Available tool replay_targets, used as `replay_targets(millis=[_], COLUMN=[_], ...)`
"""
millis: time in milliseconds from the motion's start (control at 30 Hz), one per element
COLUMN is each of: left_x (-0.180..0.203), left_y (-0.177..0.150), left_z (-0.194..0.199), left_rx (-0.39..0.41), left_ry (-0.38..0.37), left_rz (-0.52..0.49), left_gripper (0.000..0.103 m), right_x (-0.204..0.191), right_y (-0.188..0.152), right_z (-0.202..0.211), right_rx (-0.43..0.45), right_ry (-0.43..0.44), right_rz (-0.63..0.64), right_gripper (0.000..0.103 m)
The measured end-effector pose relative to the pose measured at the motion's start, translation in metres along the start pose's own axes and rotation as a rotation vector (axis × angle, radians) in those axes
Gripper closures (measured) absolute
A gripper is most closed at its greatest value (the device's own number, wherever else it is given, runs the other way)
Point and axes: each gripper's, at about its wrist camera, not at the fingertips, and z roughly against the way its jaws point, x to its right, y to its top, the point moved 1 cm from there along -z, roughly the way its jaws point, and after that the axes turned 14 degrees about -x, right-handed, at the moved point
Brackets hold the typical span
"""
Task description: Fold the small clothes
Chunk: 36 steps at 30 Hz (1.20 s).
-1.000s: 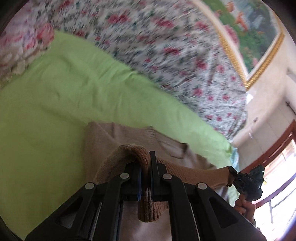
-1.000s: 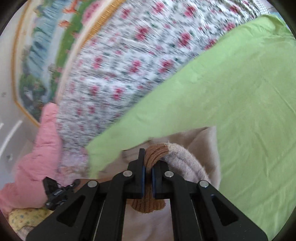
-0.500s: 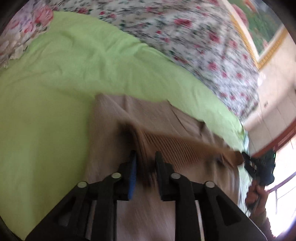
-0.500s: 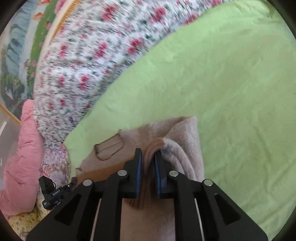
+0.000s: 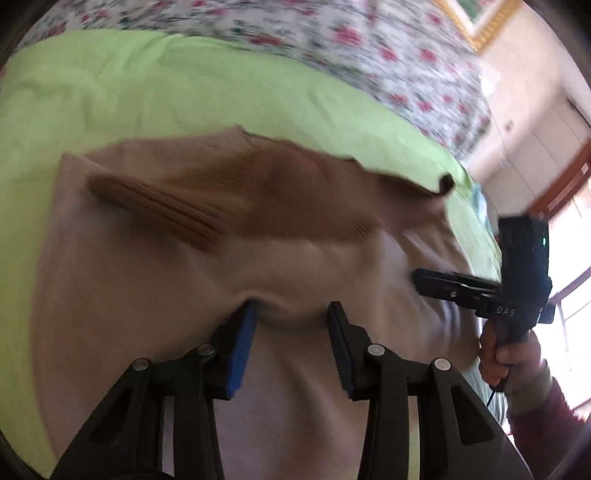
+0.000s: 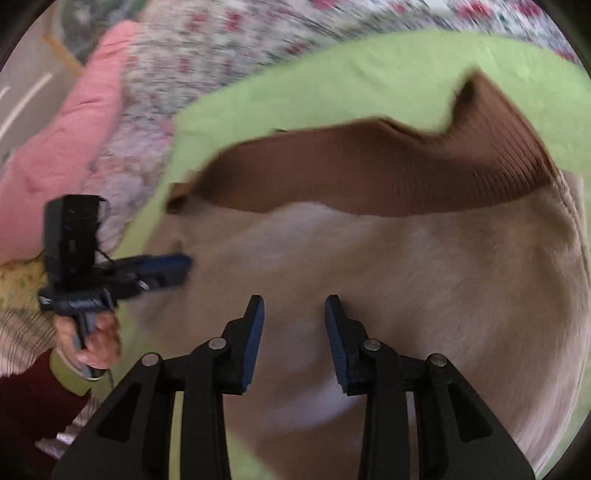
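Lying flat on the lime-green sheet (image 5: 192, 92) just ahead of both tools, the beige sweater (image 6: 388, 266) stretches crosswise, brown ribbed band (image 6: 369, 173) farthest away. Left tool (image 5: 291, 314) and right tool (image 6: 294, 306) gape wide, gripping nothing.

Right gripper (image 6: 293, 314) agape over tan sweater (image 6: 406, 266)

A home bedroom: a bed under a green sheet (image 5: 221, 85), floral bedding (image 5: 388, 48), a pink quilt (image 6: 74, 125) and a gold-framed picture (image 5: 480, 22).
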Motion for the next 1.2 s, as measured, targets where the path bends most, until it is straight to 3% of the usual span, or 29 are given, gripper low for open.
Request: replay_targets(millis=[33,100,233,300,400,500,533,633,800,900,1067,1133,1200], left_x=[-0.010,-0.029,-0.070,-0.087,-0.114,-0.106,-0.096,-0.061,-0.027,-0.037,-0.031,-0.025,-0.020], left_y=[0.009,0.023,0.040,0.045,0.042,0.031,0.025,-0.006,-0.058,-0.083,-0.117,-0.137,-0.160], left_z=[0.002,0.008,0.020,0.027,0.033,0.045,0.049,0.061,0.053,0.047,0.069,0.086,0.102], left_rx=[0.016,0.058,0.134,0.185,0.222,0.218,0.218,0.227,0.171,0.150,0.164,0.184,0.202], left_ry=[0.000,0.081,0.053,0.086,0.023,0.041,0.049,-0.018,0.002,0.039,0.100,0.091,0.077], left_rz=[0.022,0.089,0.222,0.288,0.388,0.375,0.351,0.276,0.210,0.232,0.251,0.252,0.263], left_gripper=[0.068,0.069,0.078,0.079,0.082,0.082,0.082,0.081,0.080,0.081,0.081,0.080,0.072], right_x=[0.010,0.033,0.074,0.091,0.097,0.085,0.079,0.053,0.019,0.027,0.032,0.025,0.013], right_y=[0.007,0.017,0.027,0.023,0.014,0.004,-0.001,-0.014,-0.057,-0.090,-0.125,-0.137,-0.152], right_z=[0.002,0.009,0.030,0.040,0.047,0.054,0.056,0.061,0.054,0.047,0.075,0.093,0.114], right_rx=[0.028,0.087,0.226,0.299,0.338,0.322,0.315,0.300,0.209,0.160,0.214,0.264,0.320], right_ry=[-0.015,-0.043,-0.084,-0.064,-0.071,-0.074,-0.064,-0.020,0.022,-0.054,-0.056,-0.029,-0.016], right_rz=[-0.025,-0.105,-0.278,-0.356,-0.409,-0.382,-0.361,-0.278,-0.198,-0.224,-0.311,-0.322,-0.316], right_gripper=[0.067,0.067,0.067,0.068,0.068,0.067,0.067,0.067,0.062,0.059,0.059,0.058,0.055])
